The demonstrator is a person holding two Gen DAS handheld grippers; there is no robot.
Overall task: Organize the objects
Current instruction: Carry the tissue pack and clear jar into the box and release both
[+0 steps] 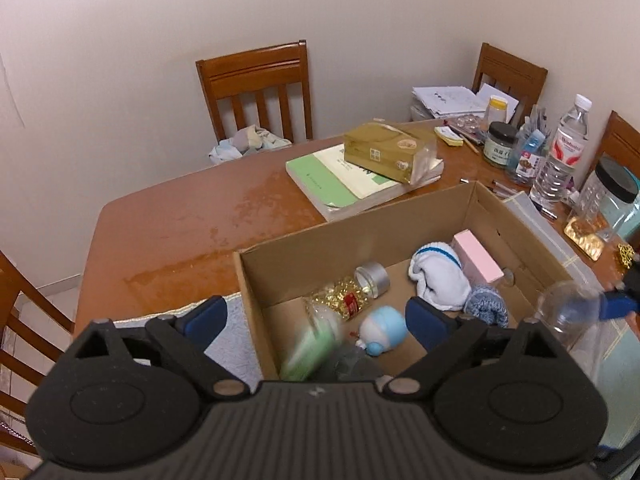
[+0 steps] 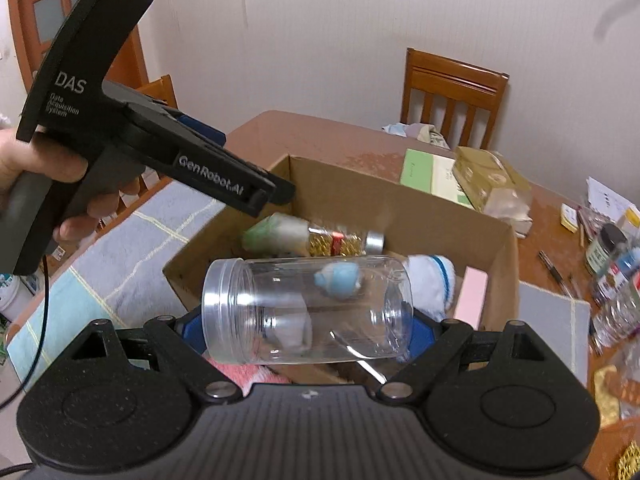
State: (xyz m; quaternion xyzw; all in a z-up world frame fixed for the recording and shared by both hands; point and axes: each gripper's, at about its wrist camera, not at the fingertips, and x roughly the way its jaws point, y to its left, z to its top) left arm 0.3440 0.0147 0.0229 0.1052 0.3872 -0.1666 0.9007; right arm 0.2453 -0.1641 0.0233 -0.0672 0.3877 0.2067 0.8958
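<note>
While the right gripper (image 2: 308,320) hangs over the cardboard box (image 2: 400,208), it is clamped on a clear plastic jar (image 2: 308,308), one pad at the open threaded mouth and the other at the base, so the grip runs end to end.

Jar: lies on its side, long axis level and across the view, mouth toward the left gripper (image 1: 316,316), base toward the pink box (image 2: 472,296). No lid on it. Looks empty, though glare and the things seen through the wall make that hard to swear to.

Handling, as a guess: light, thin-walled, smooth and a bit slippery. Stiff at the threaded rim and base, springy at mid-body, so a hard squeeze there could buckle it or pop it out. The end-to-end hold is the surer one; across the threaded neck would also serve.

Left gripper: jaws spread wide, nothing between the pads. Just below it a green-capped packet (image 1: 312,352) is smeared with motion, seemingly dropping into the box.

Already in the box: a bottle of gold bits (image 1: 352,296) lying on its side, a small blue toy (image 1: 384,328), a white sock (image 1: 436,280), a grey knitted piece (image 1: 488,304).

Box sits on a wooden table (image 1: 180,216); books (image 1: 344,184) and a gold tissue pack (image 1: 384,152) lie beyond it.
</note>
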